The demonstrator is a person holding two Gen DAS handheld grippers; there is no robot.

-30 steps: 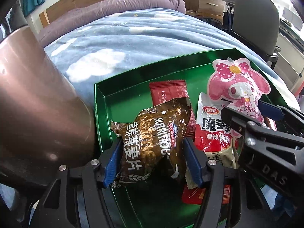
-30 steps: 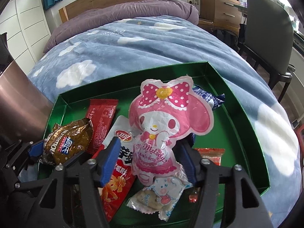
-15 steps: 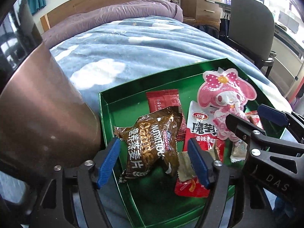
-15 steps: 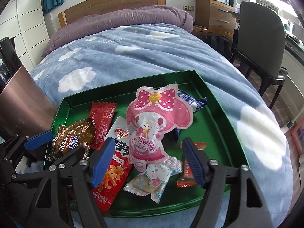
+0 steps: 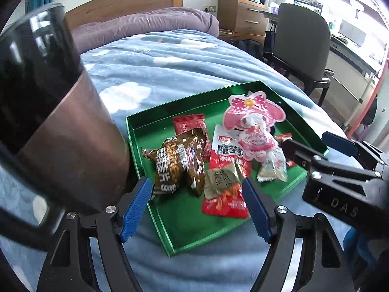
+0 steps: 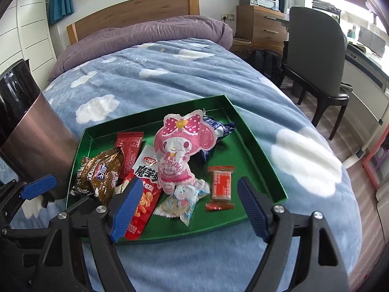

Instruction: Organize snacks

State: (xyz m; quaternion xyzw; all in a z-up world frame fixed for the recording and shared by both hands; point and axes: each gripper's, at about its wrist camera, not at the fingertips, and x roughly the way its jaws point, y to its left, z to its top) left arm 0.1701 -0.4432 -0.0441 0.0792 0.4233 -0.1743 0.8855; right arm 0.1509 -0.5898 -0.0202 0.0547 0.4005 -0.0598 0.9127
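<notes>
1. While both claws stood apart and empty, the green tray (image 6: pixel 257 150) lay ahead of the right gripper (image 6: pixel 187 206) on a blue cloud-print blanket (image 6: pixel 170 73); snack packets (image 6: pixel 180 146) lay inside.
2. Ahead of the left gripper (image 5: pixel 197 206) lay the brown packet (image 5: pixel 180 160); a brown bin (image 5: pixel 60 131) stood to its left; a headboard (image 6: pixel 131 14) and chair (image 6: pixel 313 48) stood beyond.

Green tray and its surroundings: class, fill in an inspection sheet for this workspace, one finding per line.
Surface: blue cloud-print blanket on a bed.
Job's things: green tray holds a brown packet, red packet, pink bunny pouch, small orange-red bar, blue wrapper and others.
Clutter: bronze bin against the tray's left side.
Grippers: left gripper and right gripper both have jaws open, holding nothing, at the tray's near edge.
Cables: nothing seen.
Surroundings: wooden headboard, purple duvet, grey chair, wooden drawers.
</notes>
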